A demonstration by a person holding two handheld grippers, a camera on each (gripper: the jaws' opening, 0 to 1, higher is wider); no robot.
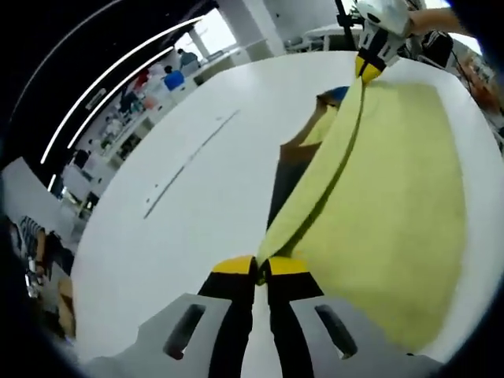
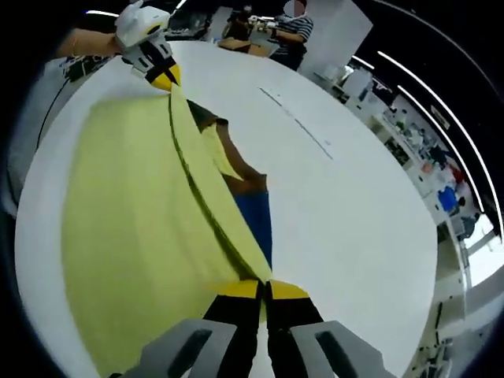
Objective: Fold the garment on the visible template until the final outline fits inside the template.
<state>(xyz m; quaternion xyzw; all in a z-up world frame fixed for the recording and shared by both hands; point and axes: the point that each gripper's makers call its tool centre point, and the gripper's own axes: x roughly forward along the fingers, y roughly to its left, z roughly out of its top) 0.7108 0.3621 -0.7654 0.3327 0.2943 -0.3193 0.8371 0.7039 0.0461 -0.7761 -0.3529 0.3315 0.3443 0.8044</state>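
Yellow garment (image 1: 378,205) between both hand-held grippers

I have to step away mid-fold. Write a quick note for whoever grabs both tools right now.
Left tool: shut on one end of the yellow garment's lifted edge.
Right tool: shut on the other end of that edge.
The edge is stretched taut between the two tools above the white table; the rest of the garment lies flat. A brown and blue template shows under the raised edge.
Done: edge picked up, fold started.
Left: carry the edge across, lay it down, then check the outline fits inside the template.
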